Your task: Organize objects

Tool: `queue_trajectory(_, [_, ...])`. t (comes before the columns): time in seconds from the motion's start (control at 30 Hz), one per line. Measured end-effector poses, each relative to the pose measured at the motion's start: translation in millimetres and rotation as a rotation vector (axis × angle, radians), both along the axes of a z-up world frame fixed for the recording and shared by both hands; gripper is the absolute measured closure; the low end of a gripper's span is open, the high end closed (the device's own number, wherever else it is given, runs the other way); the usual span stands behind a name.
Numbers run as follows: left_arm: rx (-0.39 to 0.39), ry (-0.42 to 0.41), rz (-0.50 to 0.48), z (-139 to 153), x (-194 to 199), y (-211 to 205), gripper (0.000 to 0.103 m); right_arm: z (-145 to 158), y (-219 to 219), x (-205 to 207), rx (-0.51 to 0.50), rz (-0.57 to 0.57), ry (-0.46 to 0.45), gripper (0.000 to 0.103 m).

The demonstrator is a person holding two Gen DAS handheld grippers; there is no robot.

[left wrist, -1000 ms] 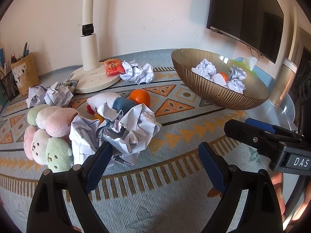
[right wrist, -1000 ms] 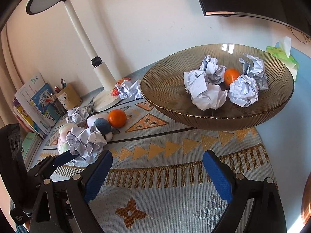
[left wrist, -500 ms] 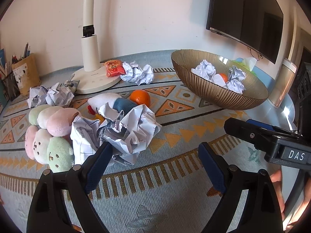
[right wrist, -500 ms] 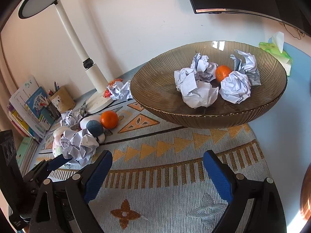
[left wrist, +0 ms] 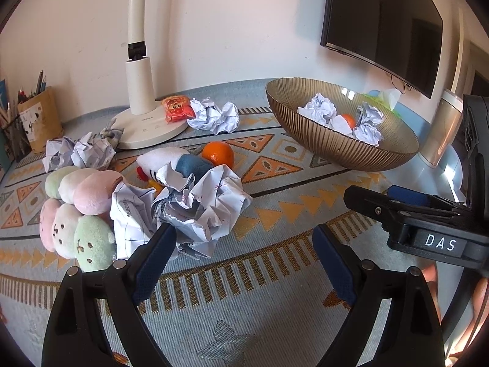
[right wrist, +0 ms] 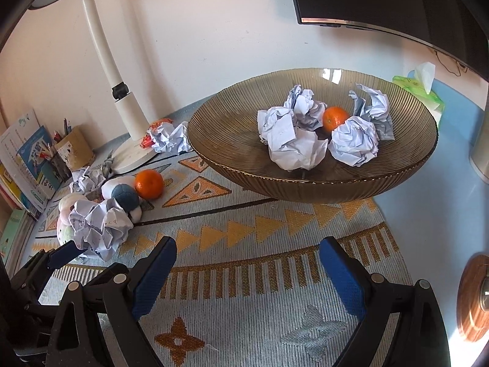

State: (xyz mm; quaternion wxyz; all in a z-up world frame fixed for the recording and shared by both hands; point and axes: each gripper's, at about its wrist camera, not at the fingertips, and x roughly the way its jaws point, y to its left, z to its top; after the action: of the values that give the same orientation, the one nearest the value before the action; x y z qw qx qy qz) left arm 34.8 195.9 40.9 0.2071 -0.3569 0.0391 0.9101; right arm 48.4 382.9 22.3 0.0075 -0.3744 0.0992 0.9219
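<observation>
My left gripper (left wrist: 241, 252) still gaping beside the crumpled paper (left wrist: 195, 205), my right gripper (right wrist: 247, 267) open, nearer the bowl (right wrist: 311, 180) than before.

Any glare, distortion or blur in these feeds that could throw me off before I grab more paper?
Left wrist view: sun glare washes out the blue tabletop at far right; fisheye bends the white lamp pole; the big crumpled paper ball is sharp. Right wrist view: a bright reflection sits on the ribbed amber glass bowl's far rim; edges vignette black; the bowl's contents are clear.
</observation>
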Motion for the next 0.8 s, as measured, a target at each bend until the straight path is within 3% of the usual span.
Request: queue_trajectory(0.8, [-0.011, -0.007, -0.001, -0.7, 0.0, 0.9, 0.013, 1.7, -4.9, 0.9, 0.021, 0.015, 0.002, 0.008])
